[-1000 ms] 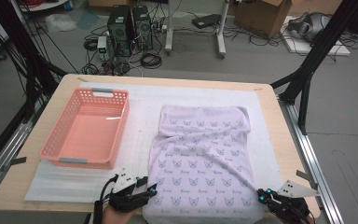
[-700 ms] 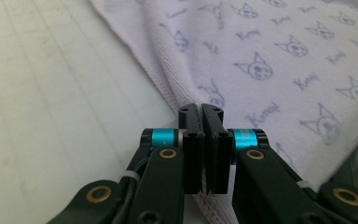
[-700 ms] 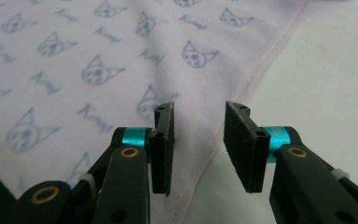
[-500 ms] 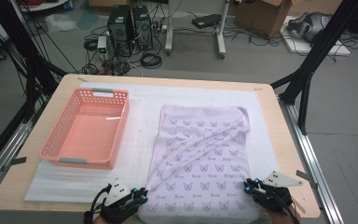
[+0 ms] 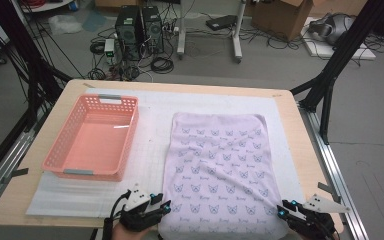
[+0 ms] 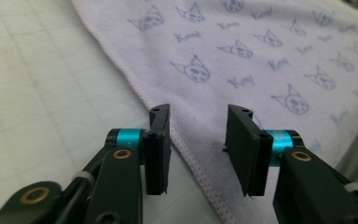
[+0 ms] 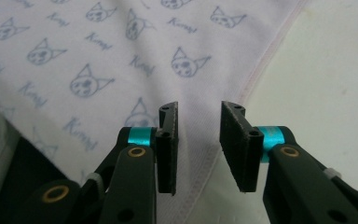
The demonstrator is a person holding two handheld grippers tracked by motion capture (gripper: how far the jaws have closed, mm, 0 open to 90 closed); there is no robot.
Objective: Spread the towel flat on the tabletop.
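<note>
Towel [image 5: 220, 170] hem lies between the parted jaws of left gripper [image 6: 198, 140] and right gripper [image 7: 198, 135], both having just been opening, neither clamping it

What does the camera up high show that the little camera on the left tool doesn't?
High view alone: the whole table, a pink basket left of the towel, the right tool at the towel's near right corner, and computers and cables on the floor beyond.

Left gripper view alone: close up, the left tool with its jaws apart, the towel's stitched hem running between them, pads not pressing it.

Both: the lilac cat-print towel lying flat on the white mat.
</note>
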